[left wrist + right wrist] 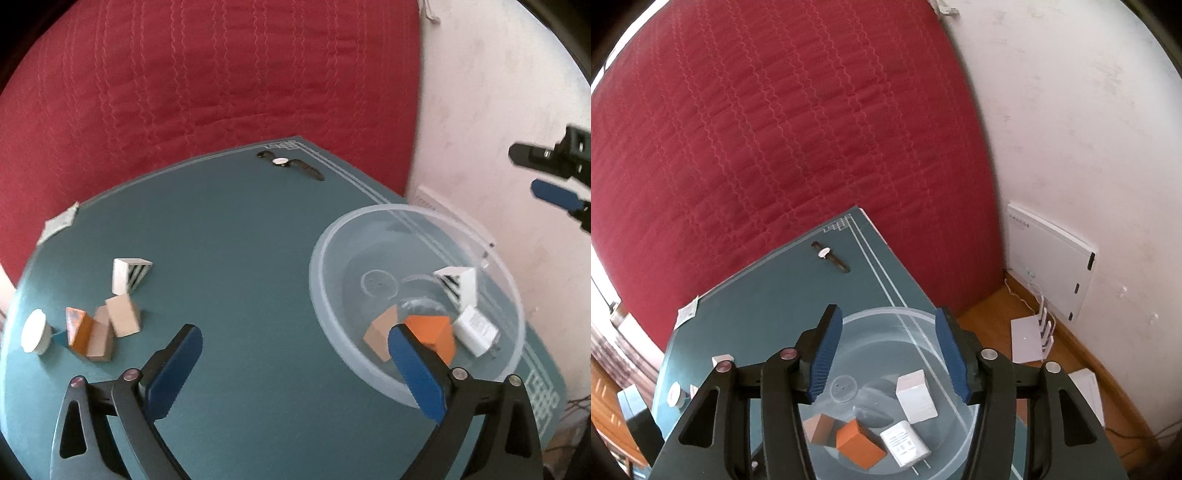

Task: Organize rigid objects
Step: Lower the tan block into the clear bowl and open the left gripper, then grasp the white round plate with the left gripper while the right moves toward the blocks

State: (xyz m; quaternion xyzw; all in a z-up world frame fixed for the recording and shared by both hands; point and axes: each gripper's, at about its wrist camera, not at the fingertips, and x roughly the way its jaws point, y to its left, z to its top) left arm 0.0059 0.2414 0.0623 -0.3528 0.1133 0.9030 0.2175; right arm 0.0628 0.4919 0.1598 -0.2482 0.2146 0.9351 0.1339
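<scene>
**Both grippers empty over a half-filled bowl**

The left gripper (295,336) stands with its jaws spread wide and nothing between them; its right finger (413,373) overlaps the near rim of the clear plastic bowl (325,295). The right gripper (888,345) hangs above the same bowl, its jaws partly apart and gripping nothing.

In the bowl lie 4 things: an orange block (434,334), a plain wooden block (380,334) touching it, a white charger plug (474,330) just beside, and a white wedge with black stripes (460,286) further back, near the far wall.

On the teal table mat (240,240), well apart from the bowl at the left, sits a cluster of 4 pieces: a wooden block (123,315) leaning on another wooden piece (99,339), with an orange-sided wedge (77,328) touching them, and a white round piece (35,332) near the edge. A second striped white wedge (129,275) stands just behind this cluster.

At the far end of the mat lies a wristwatch (290,164). Beyond it rises a red quilted mattress (203,92), with a white wall (498,110) to its right.
</scene>
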